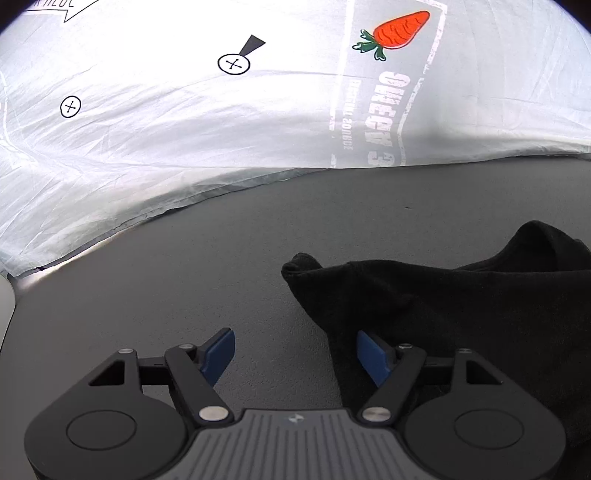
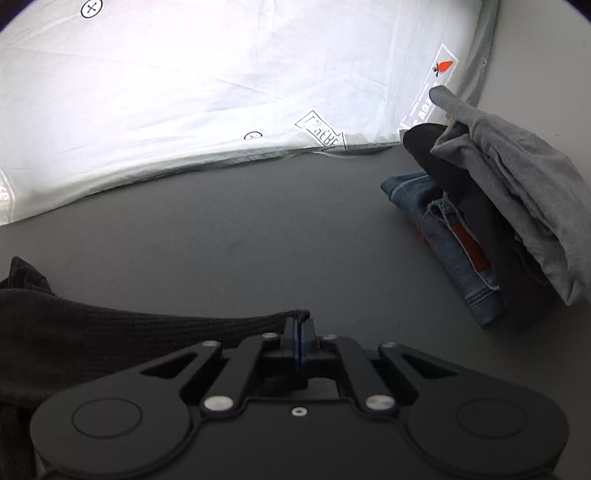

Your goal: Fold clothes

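A black garment (image 1: 461,314) lies on the dark grey surface, filling the lower right of the left wrist view. My left gripper (image 1: 295,354) is open just above the surface, its right blue pad (image 1: 373,356) over the garment's left edge and its left pad over bare surface. In the right wrist view the same black garment (image 2: 110,343) spreads to the lower left. My right gripper (image 2: 300,332) is shut on a corner of its ribbed edge, which bunches over the fingertips.
A stack of folded clothes (image 2: 491,221), grey on top, black and blue denim below, sits at the right. A white printed sheet (image 1: 184,129) with a carrot picture (image 1: 399,31) covers the far side; the white sheet (image 2: 221,81) also spans the right view.
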`<state>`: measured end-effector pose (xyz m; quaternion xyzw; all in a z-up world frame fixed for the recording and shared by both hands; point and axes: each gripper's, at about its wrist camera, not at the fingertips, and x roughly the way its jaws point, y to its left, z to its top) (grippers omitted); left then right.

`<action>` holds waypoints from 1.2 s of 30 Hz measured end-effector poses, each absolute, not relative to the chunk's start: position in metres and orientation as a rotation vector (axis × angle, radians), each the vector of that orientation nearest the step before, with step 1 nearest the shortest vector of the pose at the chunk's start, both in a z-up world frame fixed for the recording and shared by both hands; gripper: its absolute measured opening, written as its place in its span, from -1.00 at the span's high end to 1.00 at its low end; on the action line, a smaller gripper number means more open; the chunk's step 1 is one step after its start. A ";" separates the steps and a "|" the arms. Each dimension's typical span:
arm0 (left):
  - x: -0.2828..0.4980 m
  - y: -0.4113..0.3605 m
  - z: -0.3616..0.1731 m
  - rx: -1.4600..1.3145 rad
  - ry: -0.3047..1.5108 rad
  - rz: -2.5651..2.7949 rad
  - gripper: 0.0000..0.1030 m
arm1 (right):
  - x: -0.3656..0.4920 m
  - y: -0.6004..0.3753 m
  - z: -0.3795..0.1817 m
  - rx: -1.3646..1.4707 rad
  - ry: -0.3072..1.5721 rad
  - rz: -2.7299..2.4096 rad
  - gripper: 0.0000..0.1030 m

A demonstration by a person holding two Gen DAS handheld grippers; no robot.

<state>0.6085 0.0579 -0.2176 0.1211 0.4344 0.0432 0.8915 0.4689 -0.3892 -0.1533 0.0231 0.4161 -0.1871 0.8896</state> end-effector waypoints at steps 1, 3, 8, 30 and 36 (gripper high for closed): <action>0.610 0.054 -0.219 0.271 0.896 0.089 -0.44 | 0.467 -0.390 -0.157 0.055 0.876 -0.392 0.97; 0.613 0.048 -0.222 0.323 0.878 0.090 -0.47 | 0.464 -0.387 -0.159 0.066 0.878 -0.392 0.97; 0.638 0.045 -0.228 0.371 0.810 0.108 -0.60 | 0.464 -0.378 -0.159 0.021 0.879 -0.396 0.97; 0.408 0.111 -0.113 -0.064 0.729 0.284 -0.61 | 0.410 -0.203 -0.055 -0.281 0.541 0.257 0.97; 0.321 0.131 -0.102 -0.119 0.743 0.349 -0.61 | 0.326 -0.108 -0.058 -0.484 0.531 0.705 0.97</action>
